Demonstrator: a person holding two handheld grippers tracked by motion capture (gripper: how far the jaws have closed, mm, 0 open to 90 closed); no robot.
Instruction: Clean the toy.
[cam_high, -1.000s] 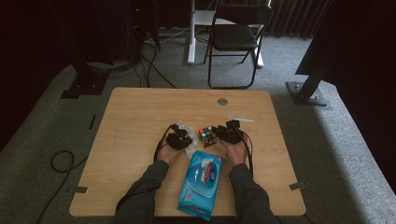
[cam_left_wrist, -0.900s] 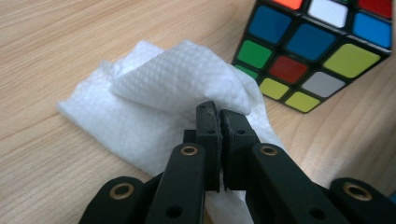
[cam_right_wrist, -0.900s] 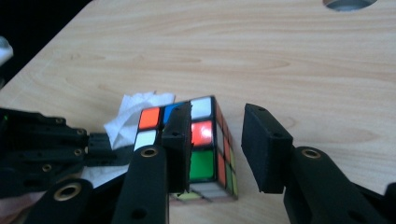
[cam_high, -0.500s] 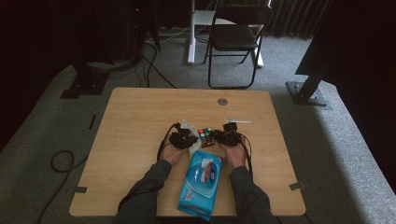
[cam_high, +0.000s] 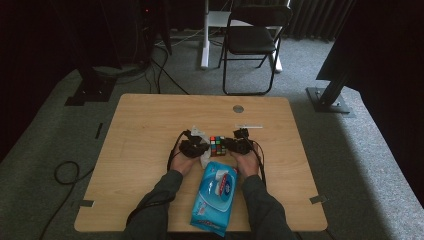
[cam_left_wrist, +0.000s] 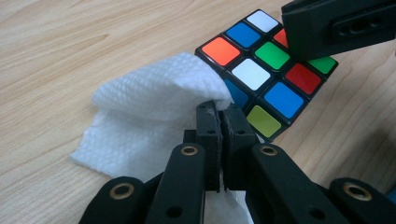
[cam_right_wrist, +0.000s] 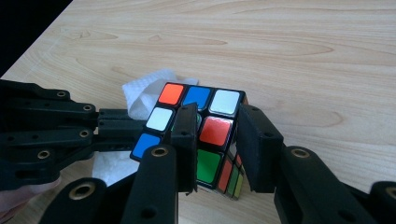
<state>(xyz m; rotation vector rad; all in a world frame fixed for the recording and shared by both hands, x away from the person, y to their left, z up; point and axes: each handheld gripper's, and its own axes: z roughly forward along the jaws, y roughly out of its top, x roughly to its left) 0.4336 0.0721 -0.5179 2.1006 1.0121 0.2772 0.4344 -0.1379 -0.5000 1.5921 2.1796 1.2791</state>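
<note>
A Rubik's cube (cam_high: 217, 145) sits on the wooden table (cam_high: 150, 120) between both grippers. My left gripper (cam_high: 203, 149) is shut on a white wipe (cam_left_wrist: 154, 102), which it holds against the cube's (cam_left_wrist: 266, 74) left side. My right gripper (cam_right_wrist: 218, 114) grips the cube (cam_right_wrist: 219, 133) from the right, one jaw lying across its top face and the other on its side. Its jaws have just closed on the cube and eased open a little. In the left gripper view a right jaw covers the cube's far corner.
A blue pack of wet wipes (cam_high: 214, 197) lies near the table's front edge between the person's forearms. A small round grey disc (cam_high: 238, 108) and a thin white strip (cam_high: 248, 126) lie farther back. A folding chair (cam_high: 250, 40) stands beyond the table.
The right gripper's jaws have drawn in around the cube. Both hands have nudged slightly toward each other, and the cube stays between them.
</note>
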